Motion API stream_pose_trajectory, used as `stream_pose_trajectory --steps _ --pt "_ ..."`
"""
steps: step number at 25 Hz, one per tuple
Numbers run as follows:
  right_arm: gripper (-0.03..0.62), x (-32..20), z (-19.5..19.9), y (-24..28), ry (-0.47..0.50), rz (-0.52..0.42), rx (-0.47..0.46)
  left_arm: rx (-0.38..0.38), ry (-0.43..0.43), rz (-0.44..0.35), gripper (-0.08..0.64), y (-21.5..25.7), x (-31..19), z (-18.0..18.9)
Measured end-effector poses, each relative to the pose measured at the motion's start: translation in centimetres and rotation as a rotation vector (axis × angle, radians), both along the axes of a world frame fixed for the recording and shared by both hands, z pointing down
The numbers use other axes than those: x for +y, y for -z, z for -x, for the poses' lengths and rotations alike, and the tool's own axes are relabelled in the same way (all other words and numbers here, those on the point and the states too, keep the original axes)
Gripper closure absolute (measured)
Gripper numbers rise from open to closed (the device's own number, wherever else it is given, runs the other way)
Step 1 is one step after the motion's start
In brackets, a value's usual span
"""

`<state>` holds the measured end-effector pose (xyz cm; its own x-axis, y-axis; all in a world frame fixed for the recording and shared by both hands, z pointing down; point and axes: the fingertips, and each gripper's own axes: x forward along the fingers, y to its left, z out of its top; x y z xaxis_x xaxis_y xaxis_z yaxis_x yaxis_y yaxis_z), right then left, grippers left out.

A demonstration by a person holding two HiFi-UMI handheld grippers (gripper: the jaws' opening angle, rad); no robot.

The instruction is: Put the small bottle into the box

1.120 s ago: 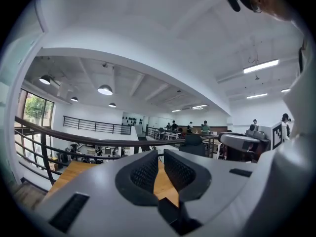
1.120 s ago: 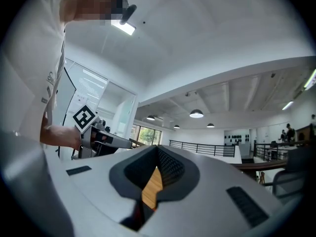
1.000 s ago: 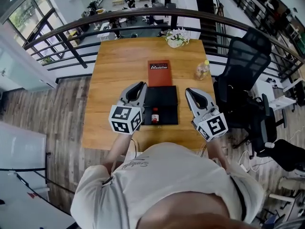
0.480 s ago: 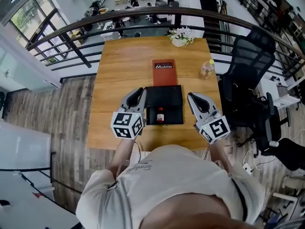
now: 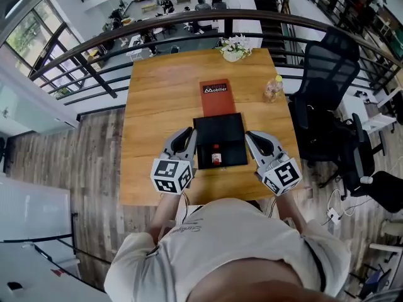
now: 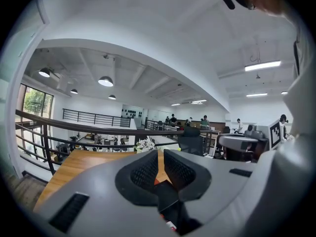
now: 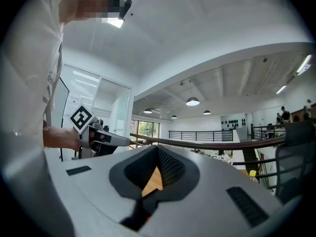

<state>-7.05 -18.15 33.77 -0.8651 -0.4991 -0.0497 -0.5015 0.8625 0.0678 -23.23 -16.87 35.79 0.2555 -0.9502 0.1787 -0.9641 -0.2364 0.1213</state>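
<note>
I am looking down at the box [image 5: 218, 129], and the bottle [image 5: 216, 155] is already lying inside it, near its 6 o'clock wall. Its long axis seems to run from 12 to 6, though it is too small for me to tell the cap end.

I am holding the left gripper [image 5: 186, 134] just outside the box's 9 o'clock side, so the bottle sits at about 4 o'clock from its tips. The right gripper [image 5: 251, 136] is flanking the 3 o'clock side, with the bottle at about 8 o'clock. Neither is clearly nearer.

Both are closed on nothing, with only the table [image 5: 157, 93] showing past the pads. I judge the task done, with only a pull-back remaining.

The wooden table is also carrying a red booklet [image 5: 217, 95] at 12 o'clock of the box. A railing [image 5: 157, 25] and an office chair [image 5: 327, 74] are standing beyond it.
</note>
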Motion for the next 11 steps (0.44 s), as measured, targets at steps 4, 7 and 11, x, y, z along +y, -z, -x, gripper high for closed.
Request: stream_pose_trajectory --steps 4,7,11 --pt "0.597 1.2 0.7 -0.5 -0.019 -0.006 -0.002 -0.004 -0.034 0.003 0.517 -0.9 0.2 0.5" --pt "0.597 1.0 0.9 -0.5 -0.04 -0.011 0.007 0.004 -0.042 0.009 0.517 -1.7 -0.3 0.9" --pt "0.597 1.0 1.1 -0.3 -0.054 -0.029 0.016 0.005 -0.057 0.011 0.517 -2.3 0.0 1.3"
